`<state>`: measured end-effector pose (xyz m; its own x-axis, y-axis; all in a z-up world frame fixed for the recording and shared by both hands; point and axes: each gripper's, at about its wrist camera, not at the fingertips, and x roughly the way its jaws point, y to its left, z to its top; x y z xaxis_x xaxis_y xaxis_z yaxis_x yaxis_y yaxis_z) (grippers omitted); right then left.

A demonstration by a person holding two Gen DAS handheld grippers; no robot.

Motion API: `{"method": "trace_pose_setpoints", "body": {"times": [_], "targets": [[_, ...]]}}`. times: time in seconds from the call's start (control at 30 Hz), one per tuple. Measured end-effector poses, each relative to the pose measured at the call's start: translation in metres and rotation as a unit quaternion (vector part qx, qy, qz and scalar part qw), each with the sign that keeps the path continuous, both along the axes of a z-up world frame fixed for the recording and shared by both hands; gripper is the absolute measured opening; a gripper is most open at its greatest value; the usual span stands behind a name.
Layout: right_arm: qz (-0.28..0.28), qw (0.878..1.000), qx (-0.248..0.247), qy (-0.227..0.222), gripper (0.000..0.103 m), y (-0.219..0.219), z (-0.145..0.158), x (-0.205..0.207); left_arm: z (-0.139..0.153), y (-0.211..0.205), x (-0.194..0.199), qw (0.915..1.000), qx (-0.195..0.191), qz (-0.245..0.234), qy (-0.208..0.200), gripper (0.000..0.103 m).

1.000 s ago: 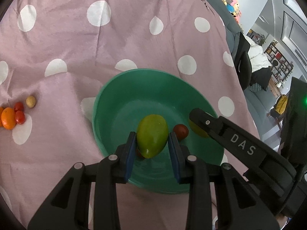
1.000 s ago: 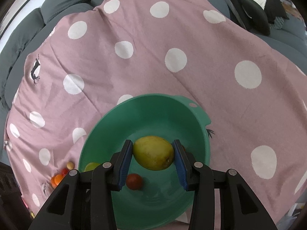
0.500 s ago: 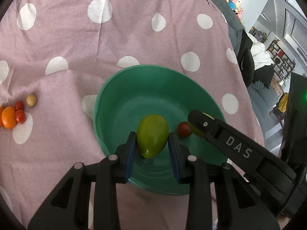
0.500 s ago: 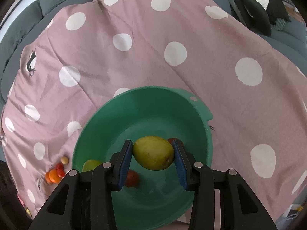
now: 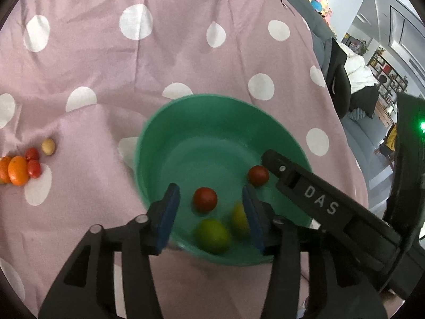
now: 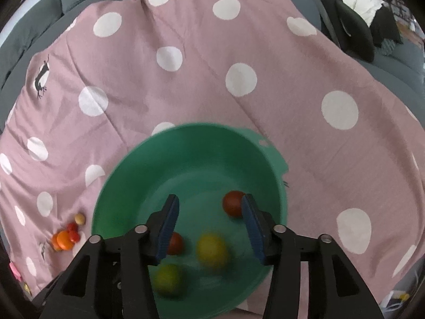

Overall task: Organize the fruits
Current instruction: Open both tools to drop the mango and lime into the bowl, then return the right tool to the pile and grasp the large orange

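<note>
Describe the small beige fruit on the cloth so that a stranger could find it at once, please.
Start at the green bowl on the pink dotted cloth and look left to the little heap of loose fruit. The beige fruit lies at the heap's far end. It is the only pale one; its neighbours are red or orange.

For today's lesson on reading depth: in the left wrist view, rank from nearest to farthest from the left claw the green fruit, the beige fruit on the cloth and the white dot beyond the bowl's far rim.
1. Green fruit: in the bowl, just below the opening left claw.
2. Beige fruit: far left, on the cloth.
3. White dot: beyond the far rim.
</note>
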<state>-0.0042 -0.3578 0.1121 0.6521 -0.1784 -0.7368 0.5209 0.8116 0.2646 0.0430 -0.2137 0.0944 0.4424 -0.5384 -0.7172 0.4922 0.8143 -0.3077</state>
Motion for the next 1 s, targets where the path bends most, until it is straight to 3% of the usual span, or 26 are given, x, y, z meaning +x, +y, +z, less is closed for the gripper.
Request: {"method": "trace_pose_setpoints", "body": {"times": [0.13,0.43,0.6,0.73,0.87,1.0], "targets": [[0.000,1.000,-0.006,-0.009,0.051,0.001,0.005,-0.001,0.007,0.021,-0.001,0.9996,-0.025,0.012,-0.009,0.054],[0.040,0.998,-0.019,-0.040,0.051,0.024,0.020,0.002,0.020,0.106,0.004,0.9910,-0.002,0.131,-0.029,0.059],[0.072,0.995,-0.043,-0.044,0.051,0.050,0.027,0.008,0.017,0.167,0.016,0.9756,0.013,0.218,-0.022,0.061],[0.110,0.991,-0.066,-0.047,0.051,0.077,0.031,0.016,0.016,0.210,0.020,0.9650,-0.010,0.262,-0.005,0.061],[0.154,0.985,-0.065,-0.050,0.051,0.104,0.030,0.023,0.014,0.247,0.025,0.9480,-0.016,0.318,0.002,0.062],[0.198,0.976,-0.074,-0.043,0.051,0.134,0.028,0.031,0.007,0.273,0.028,0.9370,-0.047,0.345,0.030,0.062]]}}
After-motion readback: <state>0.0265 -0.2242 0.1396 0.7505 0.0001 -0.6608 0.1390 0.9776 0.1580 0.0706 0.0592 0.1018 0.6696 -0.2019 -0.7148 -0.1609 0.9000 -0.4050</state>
